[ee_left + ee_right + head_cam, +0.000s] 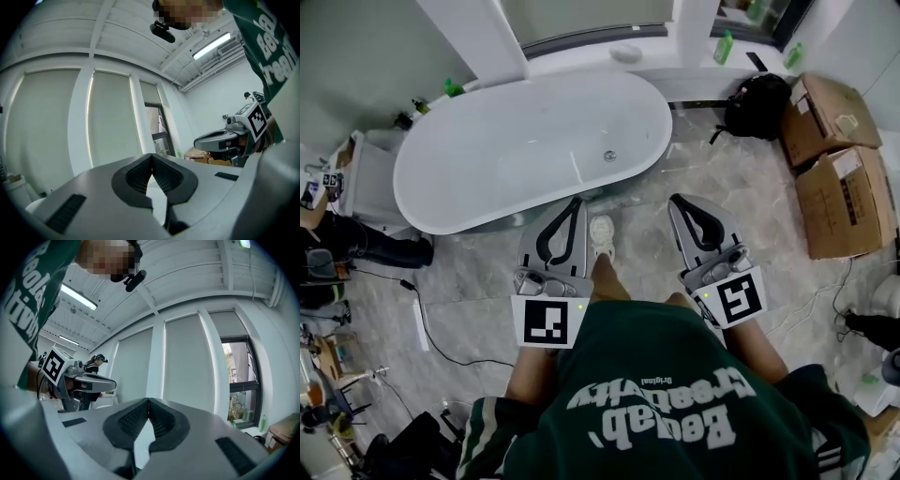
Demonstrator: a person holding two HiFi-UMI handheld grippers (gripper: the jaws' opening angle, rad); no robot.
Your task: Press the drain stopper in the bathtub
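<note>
Holding left gripper [577, 201] and right gripper [675, 199] short of bathtub [659, 111], jaws meeting at tips, gripping nothing; not yet reaching drain stopper [610, 156], pressing entirely outstanding.

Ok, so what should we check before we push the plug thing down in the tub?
1. Drain stopper in sight on the floor of the bathtub: ok.
2. Nothing lying on or beside the stopper: ok.
3. Left gripper empty, jaws together: ok.
4. Right gripper empty, jaws together: ok.
5. A gripper aimed down at the stopper: not ok. Both gripper views show windows and ceiling, not the tub.
6. Stopper up or already pressed down: cannot tell, it is too small in the head view.
</note>
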